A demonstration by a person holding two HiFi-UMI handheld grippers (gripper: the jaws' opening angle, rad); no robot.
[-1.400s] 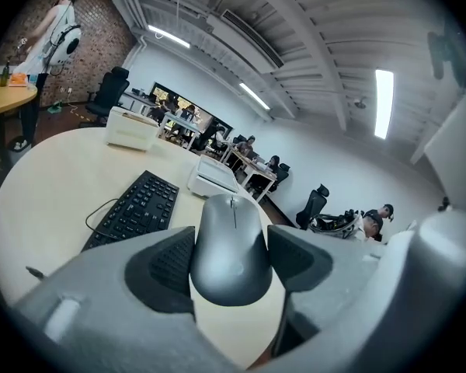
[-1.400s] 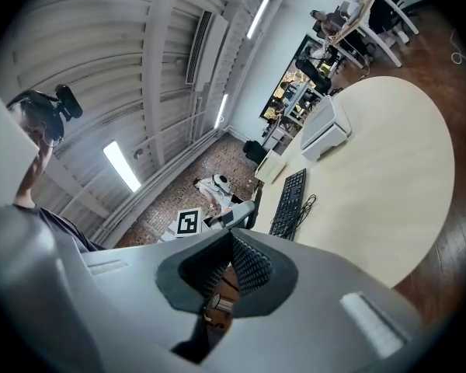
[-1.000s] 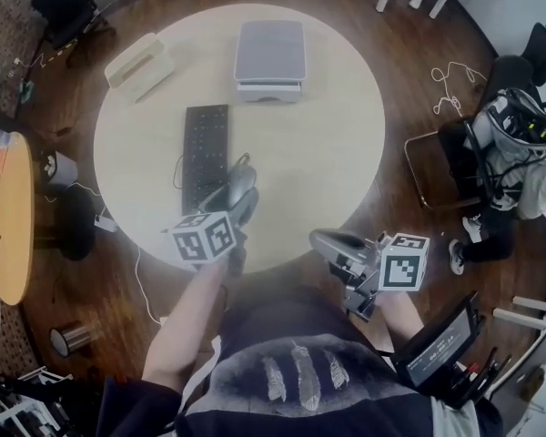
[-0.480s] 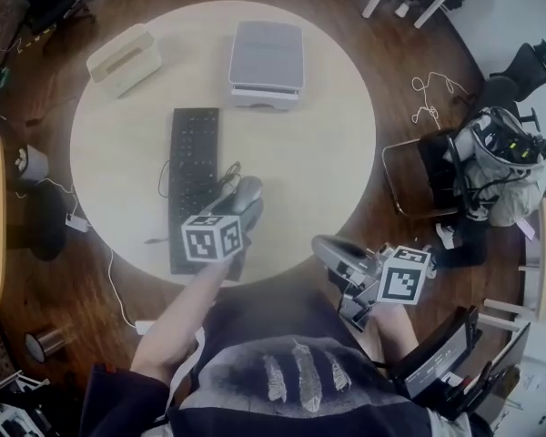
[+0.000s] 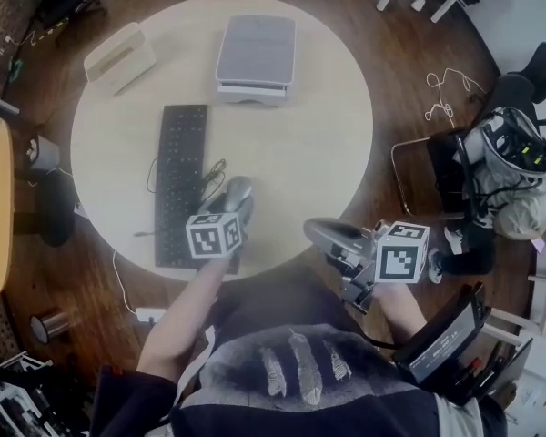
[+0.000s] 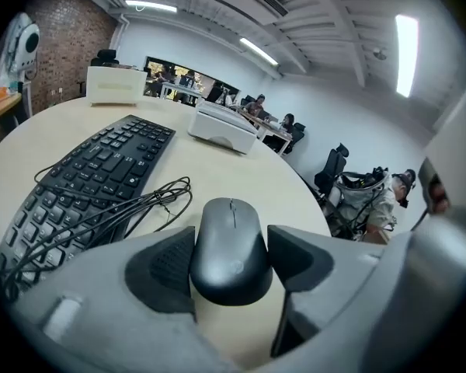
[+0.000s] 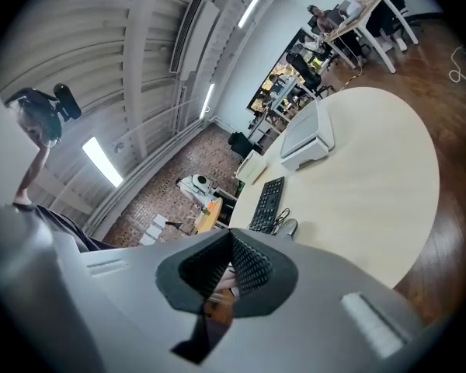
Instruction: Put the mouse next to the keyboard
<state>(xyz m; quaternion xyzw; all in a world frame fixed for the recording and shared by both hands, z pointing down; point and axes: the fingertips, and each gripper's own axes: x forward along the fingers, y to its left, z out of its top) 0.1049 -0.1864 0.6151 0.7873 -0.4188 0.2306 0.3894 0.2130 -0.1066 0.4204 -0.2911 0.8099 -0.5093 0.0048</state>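
Since your left gripper [image 6: 230,247] has its jaws about two-thirds open and pressed on both flanks of the dark grey mouse [image 5: 237,192], the carrying part looks nearly done: in the head view the mouse sits at lower centre of the frame, just right of the lower half of the black keyboard [image 5: 181,182] and low over the round table [image 5: 320,144]. You cannot tell from either view whether its underside already touches the wood. What is left, as I judge it, is to settle it flat, let the jaws part and draw back toward the bottom of the frame. Your right gripper [image 7: 230,247] is closed on nothing, its pads meeting at the tips, and it hangs off the table at lower right, out of the way. Mind 2 things. A bundle of black cable [image 6: 132,204] lies between the keyboard and the mouse, touching the keyboard's right edge, so a shift leftward could put the mouse on the loops. The table's near edge curves just below your left gripper, leaving little margin downward in the frame. Open room lies to the right and upward: bare tabletop, with the grey printer [image 5: 256,48] and the white box [image 5: 119,57] well apart at the top.
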